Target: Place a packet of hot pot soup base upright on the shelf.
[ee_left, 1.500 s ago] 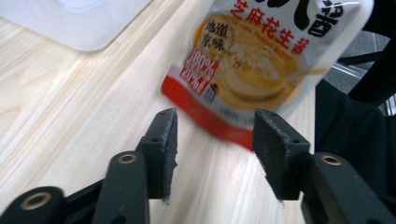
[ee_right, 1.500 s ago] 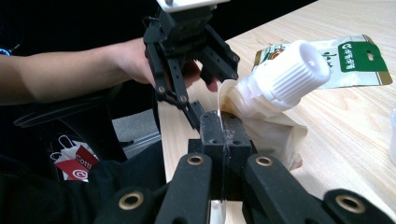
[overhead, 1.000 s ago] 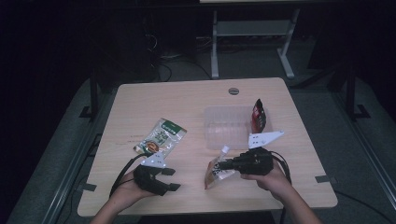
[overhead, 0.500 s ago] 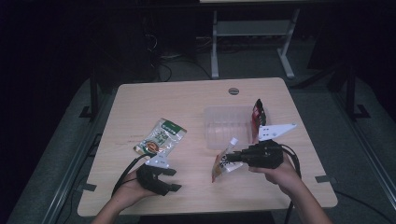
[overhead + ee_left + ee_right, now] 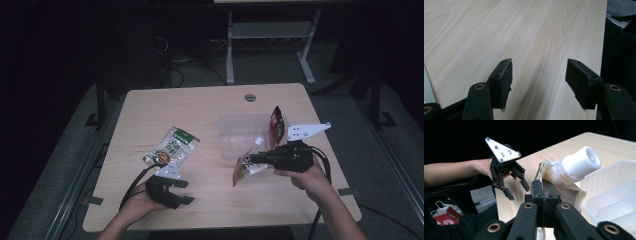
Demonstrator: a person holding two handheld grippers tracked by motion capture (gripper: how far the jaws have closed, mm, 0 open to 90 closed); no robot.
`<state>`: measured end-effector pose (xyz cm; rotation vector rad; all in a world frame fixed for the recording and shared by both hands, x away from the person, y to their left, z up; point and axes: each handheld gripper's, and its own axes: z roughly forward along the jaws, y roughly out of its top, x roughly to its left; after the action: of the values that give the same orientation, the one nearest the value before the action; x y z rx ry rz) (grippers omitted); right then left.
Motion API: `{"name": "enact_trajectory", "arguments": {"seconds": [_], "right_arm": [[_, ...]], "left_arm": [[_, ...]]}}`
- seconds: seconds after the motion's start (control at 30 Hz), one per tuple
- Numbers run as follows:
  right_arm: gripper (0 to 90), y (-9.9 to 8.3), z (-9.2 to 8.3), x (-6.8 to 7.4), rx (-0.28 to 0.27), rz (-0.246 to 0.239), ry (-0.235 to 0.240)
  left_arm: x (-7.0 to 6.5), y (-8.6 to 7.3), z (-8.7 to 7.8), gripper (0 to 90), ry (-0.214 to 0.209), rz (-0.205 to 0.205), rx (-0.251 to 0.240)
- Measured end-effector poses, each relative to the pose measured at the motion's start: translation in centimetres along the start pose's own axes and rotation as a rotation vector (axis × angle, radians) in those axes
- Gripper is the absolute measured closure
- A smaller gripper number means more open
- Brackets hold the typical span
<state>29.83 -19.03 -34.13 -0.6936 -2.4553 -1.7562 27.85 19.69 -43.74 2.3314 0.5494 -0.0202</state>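
Lifted clear of the table [image 5: 200, 105] since the earlier frame, the spouted pouch [image 5: 246, 166] hangs clamped in my right gripper [image 5: 256, 159] at centre right, just below the clear tray [image 5: 235, 122], while my left gripper [image 5: 181, 191] rests with jaws apart at lower left.

The spouted pouch [image 5: 246, 167] is a soft, cream-coloured drink pack with orange print and a white ribbed screw cap [image 5: 581, 162] on a thick white spout. It hangs clear of the table, tilted, cap end up and pointing toward the clear plastic bin [image 5: 240, 131], its lower end drooping toward the wood. Its crumpled edge is pinched flat from one side. It sits just in front of the bin's near wall.
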Motion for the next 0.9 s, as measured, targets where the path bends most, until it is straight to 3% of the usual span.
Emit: {"name": "enact_trajectory", "arguments": {"seconds": [0.6, 0.9], "right_arm": [[89.9, 3.6, -3.4, -2.3, -0.06, -0.019, -0.086], [90.0, 4.6, -4.3, -5.0, -0.047, 0.002, -0.115]], "left_arm": [[0.1, 0.0, 0.0, 38.1, -0.007, -0.008, -0.001], [0.1, 0.0, 0.1, 38.1, -0.006, -0.004, 0.007]]}}
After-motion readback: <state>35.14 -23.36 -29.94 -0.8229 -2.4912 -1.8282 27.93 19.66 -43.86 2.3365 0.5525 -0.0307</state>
